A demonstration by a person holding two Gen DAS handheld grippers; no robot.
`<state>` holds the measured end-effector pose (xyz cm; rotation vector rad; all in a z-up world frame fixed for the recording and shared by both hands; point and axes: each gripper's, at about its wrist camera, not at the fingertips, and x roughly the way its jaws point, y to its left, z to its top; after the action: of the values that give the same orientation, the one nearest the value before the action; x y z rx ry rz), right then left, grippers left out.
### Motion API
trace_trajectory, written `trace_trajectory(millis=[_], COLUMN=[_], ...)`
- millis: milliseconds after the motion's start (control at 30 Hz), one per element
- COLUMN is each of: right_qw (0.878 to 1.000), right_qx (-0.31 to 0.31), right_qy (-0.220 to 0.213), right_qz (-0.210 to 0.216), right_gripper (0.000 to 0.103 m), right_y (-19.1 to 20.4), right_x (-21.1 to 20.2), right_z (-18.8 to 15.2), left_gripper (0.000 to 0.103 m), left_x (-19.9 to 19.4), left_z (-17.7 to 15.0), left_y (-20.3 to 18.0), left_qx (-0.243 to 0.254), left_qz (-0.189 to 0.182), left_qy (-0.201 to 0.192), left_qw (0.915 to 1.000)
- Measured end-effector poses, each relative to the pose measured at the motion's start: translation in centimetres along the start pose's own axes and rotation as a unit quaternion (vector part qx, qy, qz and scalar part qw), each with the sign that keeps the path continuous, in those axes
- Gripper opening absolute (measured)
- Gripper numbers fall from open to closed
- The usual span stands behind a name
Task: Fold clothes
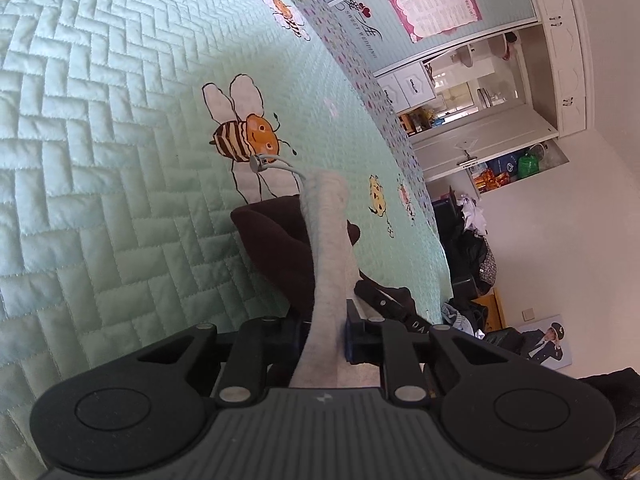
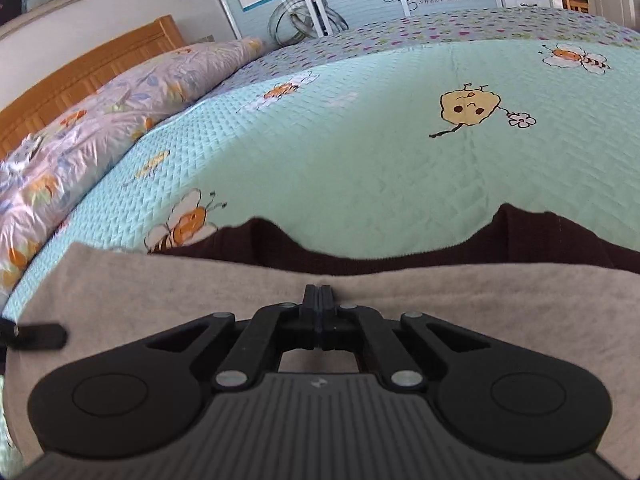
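Left wrist view: the left claw [image 1: 325, 334] is clamped on a bunched grey garment [image 1: 328, 248], held above the bee-patterned bed quilt [image 1: 120, 160]. Right wrist view: the right claw [image 2: 318, 300] is fully closed over the grey garment [image 2: 480, 304]; no fabric is seen between its jaws.

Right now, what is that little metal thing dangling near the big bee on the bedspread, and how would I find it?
Start at the mint-green quilted bedspread and find the large striped bee. Just below it, a grey garment rises from the left gripper. From its top hangs a pale drawstring ending in a round silver metal tip, the only shiny piece among soft fabrics.
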<state>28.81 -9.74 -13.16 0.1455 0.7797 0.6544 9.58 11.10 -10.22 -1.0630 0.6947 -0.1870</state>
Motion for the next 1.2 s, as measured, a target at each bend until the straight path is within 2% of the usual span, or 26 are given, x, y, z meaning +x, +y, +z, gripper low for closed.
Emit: trace_trajectory(millis=[233, 333, 433, 533, 667, 767, 867, 1000, 1067, 1200], right_qw=[1.000, 0.999, 0.999, 0.999, 0.999, 0.999, 0.999, 0.997, 0.995, 0.993], right_qx=[-0.028, -0.033, -0.015, 0.008, 0.011, 0.002, -0.012, -0.050, -0.083, -0.108], right_qy=[0.000, -0.023, -0.014, 0.032, 0.027, 0.030, 0.035, 0.043, 0.036, 0.022], right_qz=[-0.004, -0.019, -0.043, -0.039, -0.037, -0.040, -0.032, -0.026, -0.038, -0.031], right_gripper=[0.004, 0.004, 0.006, 0.006, 0.000, 0.002, 0.007, 0.007, 0.007, 0.008], right_y=[1.2, 1.4, 0.7, -0.1, -0.1, 0.5, 1.5, 3.4, 4.6, 5.8], right_x=[-3.0, -5.2, -4.6, -1.5, -0.1, -0.9, -2.9, -5.9, -7.6, -10.8], right_z=[-1.0, -1.6, -0.5, 0.2, 0.8, 0.3, -1.0, -3.8, -5.5, -8.8], left_gripper=[0.020, 0.020, 0.020, 0.020, 0.020, 0.020, 0.020, 0.020, 0.020, 0.020], left_x=[-0.1, -0.1, -0.2, -0.3, -0.3, -0.4, -0.4, -0.6, -0.6, -0.4], left_z=[0.1, 0.0, -0.2, -0.3, -0.1, -0.1, -0.1, -0.3, -0.4, -0.5], left_y=[0.2, 0.4, 0.5, 0.5, 0.6, 0.7, 0.7, 0.8, 0.9, 1.8], left_qx=[-0.017, -0.023, -0.032, -0.038, -0.045, -0.049, -0.053, -0.064, -0.069, -0.083], left_qz=[-0.011, -0.012, -0.014, -0.017, -0.018, -0.023, -0.027, -0.034, -0.032, -0.019], left_qy=[0.000, -0.003, -0.006, -0.006, -0.004, -0.004, -0.005, -0.011, -0.014, -0.018], left_qw=[0.9998, 0.9997, 0.9994, 0.9991, 0.9988, 0.9985, 0.9982, 0.9973, 0.9970, 0.9962])
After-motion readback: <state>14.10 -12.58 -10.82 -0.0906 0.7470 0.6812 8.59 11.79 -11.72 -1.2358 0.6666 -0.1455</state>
